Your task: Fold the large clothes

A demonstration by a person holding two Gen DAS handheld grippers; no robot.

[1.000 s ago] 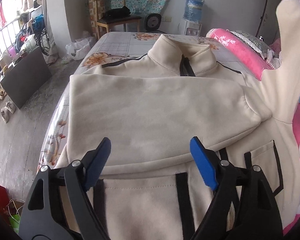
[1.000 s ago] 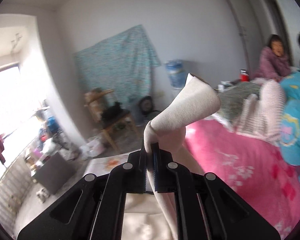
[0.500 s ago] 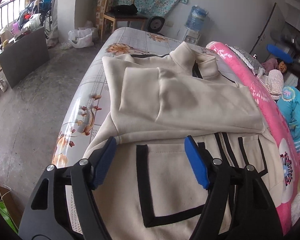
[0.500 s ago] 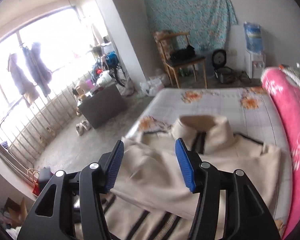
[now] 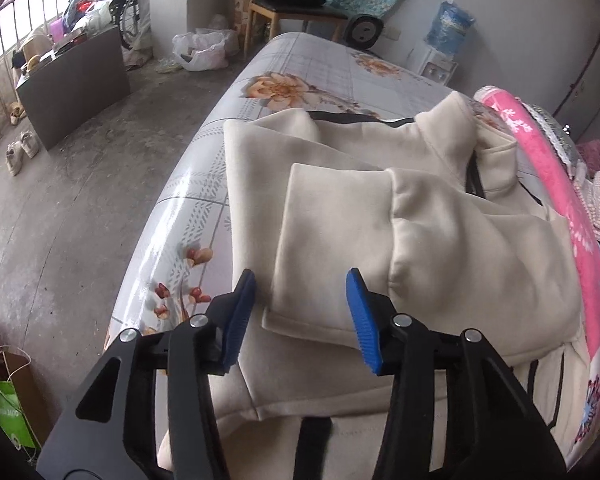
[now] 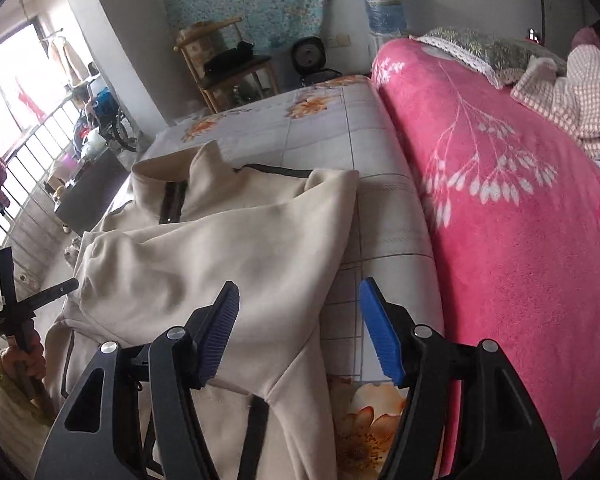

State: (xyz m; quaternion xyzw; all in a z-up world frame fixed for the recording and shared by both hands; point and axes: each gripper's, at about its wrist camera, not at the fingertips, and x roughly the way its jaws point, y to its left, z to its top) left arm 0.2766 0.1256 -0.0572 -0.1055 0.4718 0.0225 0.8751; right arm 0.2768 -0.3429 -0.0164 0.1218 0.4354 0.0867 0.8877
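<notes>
Risk: left gripper (image 5: 300, 312), fingers closing around the folded sleeve (image 5: 332, 240) at lower centre, bunches it; right gripper (image 6: 298, 332), opening, holds nothing.

No lettering is sharp enough to read. The blue water bottle (image 6: 383, 3) carries a label and the green paper bag (image 5: 10, 414) some white print, both illegible.

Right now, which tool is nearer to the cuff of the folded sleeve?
Left. The left tool straddles the cuff, jaws closing. The right tool hangs over the jacket's other side.
</notes>
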